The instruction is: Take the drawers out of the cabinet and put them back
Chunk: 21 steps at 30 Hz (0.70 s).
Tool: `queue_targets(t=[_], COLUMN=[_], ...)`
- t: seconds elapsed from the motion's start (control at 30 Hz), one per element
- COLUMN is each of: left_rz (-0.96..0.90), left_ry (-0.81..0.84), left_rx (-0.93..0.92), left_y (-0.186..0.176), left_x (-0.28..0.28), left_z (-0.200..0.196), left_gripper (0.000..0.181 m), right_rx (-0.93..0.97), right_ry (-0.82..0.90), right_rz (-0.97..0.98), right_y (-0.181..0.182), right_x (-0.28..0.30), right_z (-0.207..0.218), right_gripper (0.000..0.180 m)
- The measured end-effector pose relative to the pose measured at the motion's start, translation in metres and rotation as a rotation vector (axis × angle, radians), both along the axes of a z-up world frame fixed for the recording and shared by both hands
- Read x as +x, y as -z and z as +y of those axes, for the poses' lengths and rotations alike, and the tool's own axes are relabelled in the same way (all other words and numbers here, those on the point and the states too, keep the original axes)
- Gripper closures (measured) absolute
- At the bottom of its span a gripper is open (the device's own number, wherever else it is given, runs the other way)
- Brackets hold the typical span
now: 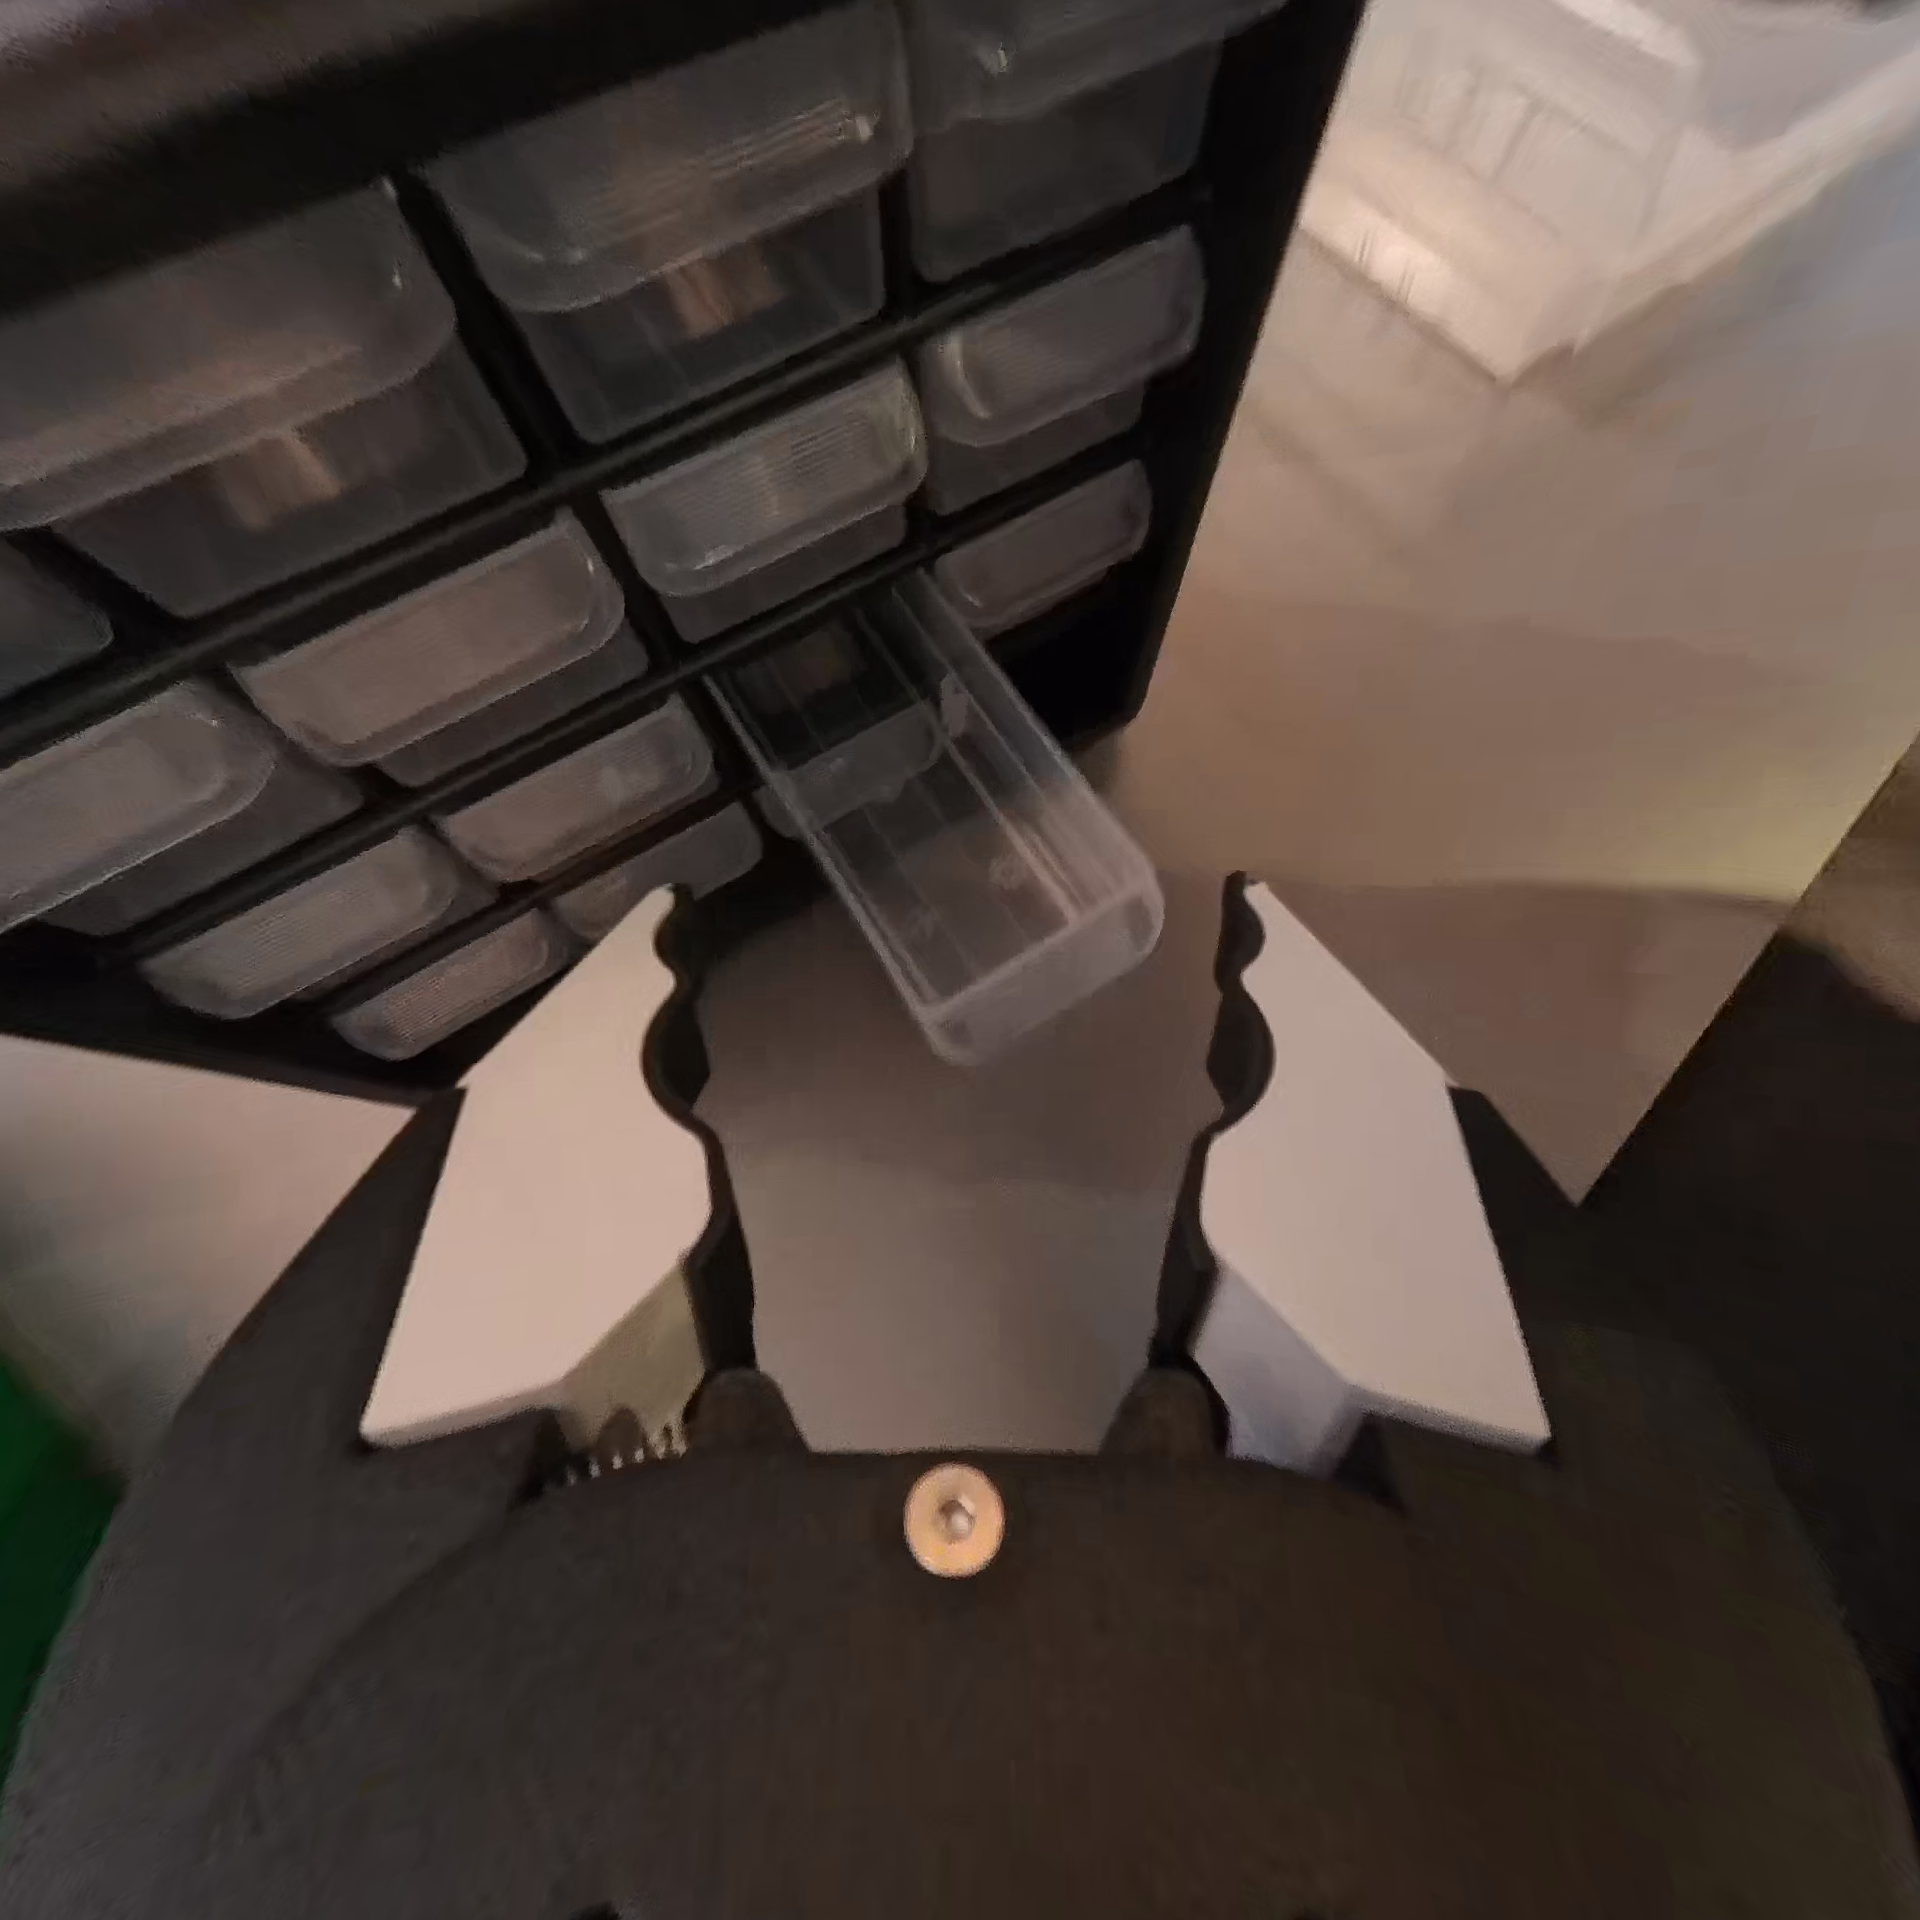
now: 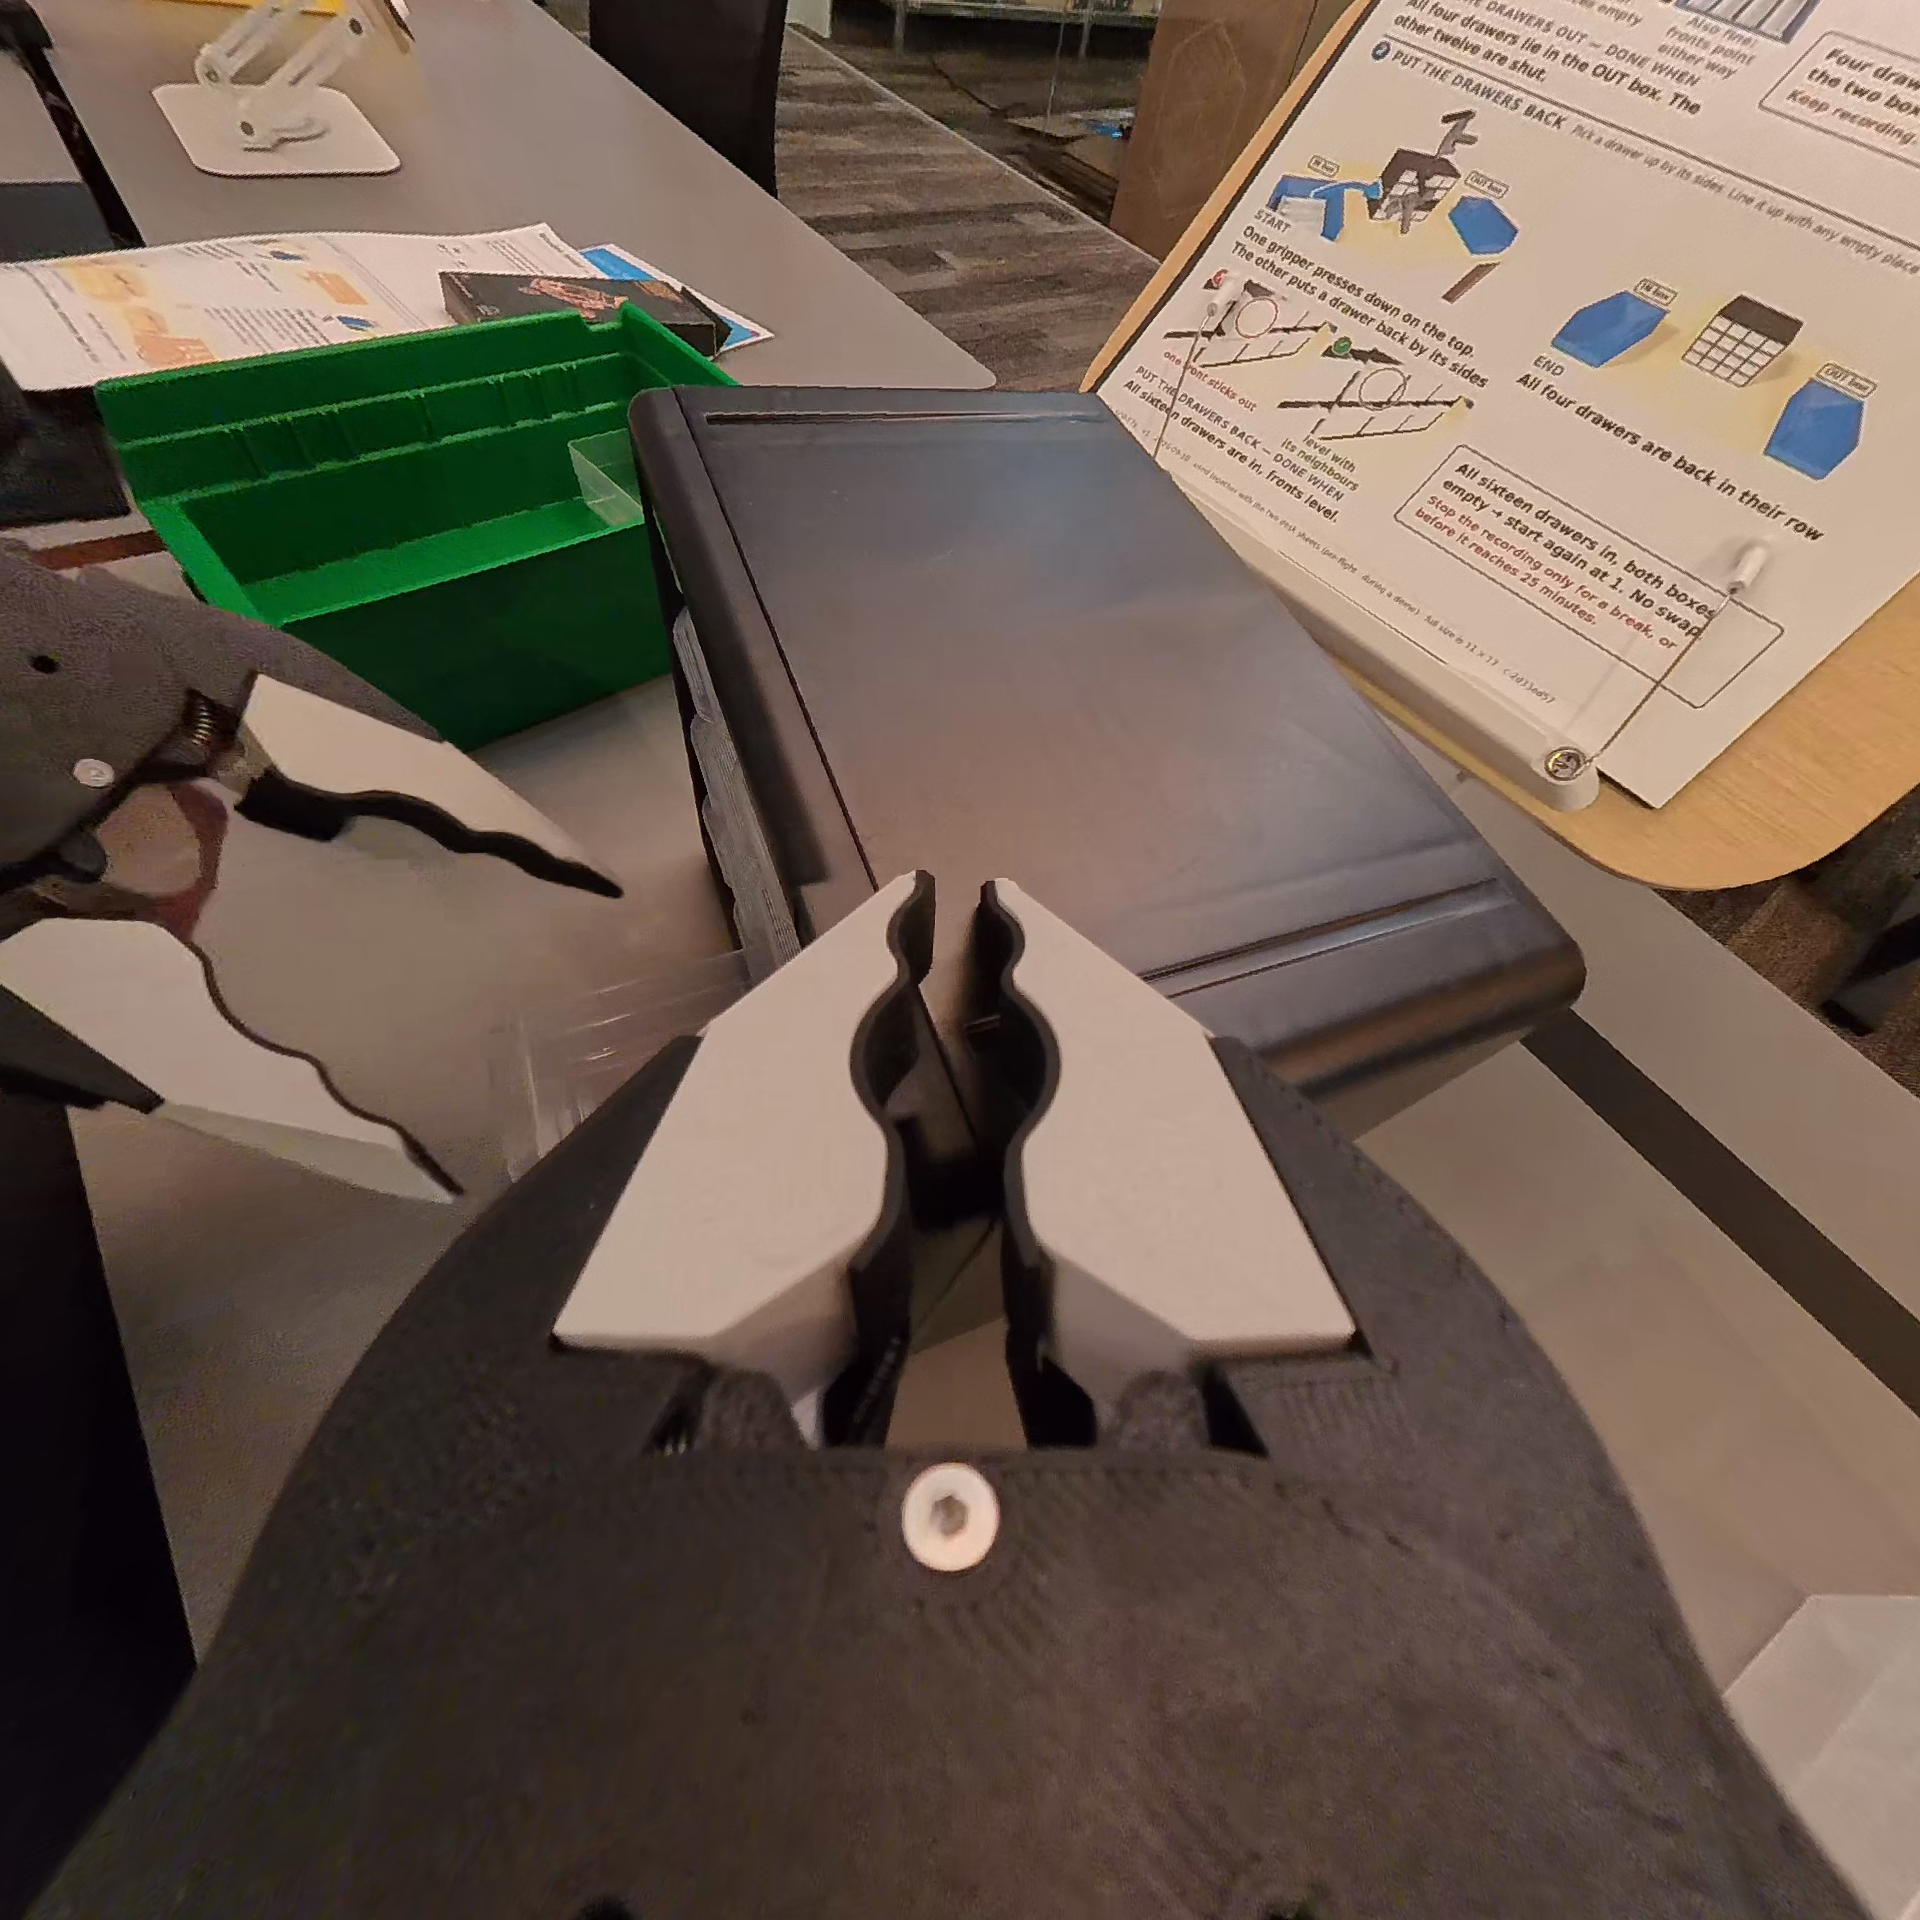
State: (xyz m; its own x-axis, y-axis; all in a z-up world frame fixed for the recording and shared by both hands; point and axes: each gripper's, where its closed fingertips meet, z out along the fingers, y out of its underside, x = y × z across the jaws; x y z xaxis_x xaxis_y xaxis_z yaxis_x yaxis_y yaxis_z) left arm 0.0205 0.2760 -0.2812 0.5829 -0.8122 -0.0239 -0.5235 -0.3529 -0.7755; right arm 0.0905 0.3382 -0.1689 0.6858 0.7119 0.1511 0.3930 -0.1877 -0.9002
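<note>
Left wrist view
Left gripper (image 1: 956, 956): fingers spread wide, nothing between them — it hangs just in front of the cabinet's face.
Cabinet (image 1: 1226, 436): black frame on the grey table (image 1: 1455, 727), filled with rows of clear drawers; the picture is blurred, so what the drawers hold cannot be told.
Pulled drawer (image 1: 966, 831): one clear drawer in the lower rows sticks far out of its slot, its front end pointing toward the gap between the fingers, near them but not touching either.
Other drawers (image 1: 665, 239): pushed in, fronts roughly level.
Green patch (image 1: 42, 1507): at the left edge, too blurred to name.

Right wrist view
Right gripper (image 2: 956, 894): fingers drawn nearly together with only a thin slit between the tips; they sit over the near edge of the cabinet's flat black top (image 2: 1091, 665) — whether they press on it cannot be told.
Left gripper, seen from the side (image 2: 520, 1039): at the left, fingers wide apart, facing the cabinet's front.
Pulled drawer (image 2: 623, 1029): a faint clear shape jutting from the cabinet front, between the two grippers.
Green bin (image 2: 416, 520): behind the cabinet on the left, touching or just beside it; a small clear drawer (image 2: 608, 473) lies in its right corner.
Instruction board (image 2: 1558, 416): printed sheet on a tilted wooden stand, right of the cabinet.
Papers (image 2: 260, 291): loose sheets behind the bin, with a small dark box (image 2: 582, 301) on them.
</note>
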Motion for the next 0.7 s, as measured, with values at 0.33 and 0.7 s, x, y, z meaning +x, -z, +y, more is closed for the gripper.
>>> queue_targets(t=[0.33, 0.7], left_rz=[0.176, -0.165], left_ry=[-0.224, -0.47], left_rx=[0.19, -0.145], left_y=[0.011, 0.04], left_x=[-0.039, -0.018], left_z=[0.05, 0.082], left_gripper=[0.094, 0.104], right_rx=[0.0, 0.007], right_ry=[0.002, 0.006], right_rz=[0.0, 0.003], right_y=[0.0, 0.0], right_x=[0.0, 0.0], right_z=[0.0, 0.0], right_gripper=[0.173, 0.173])
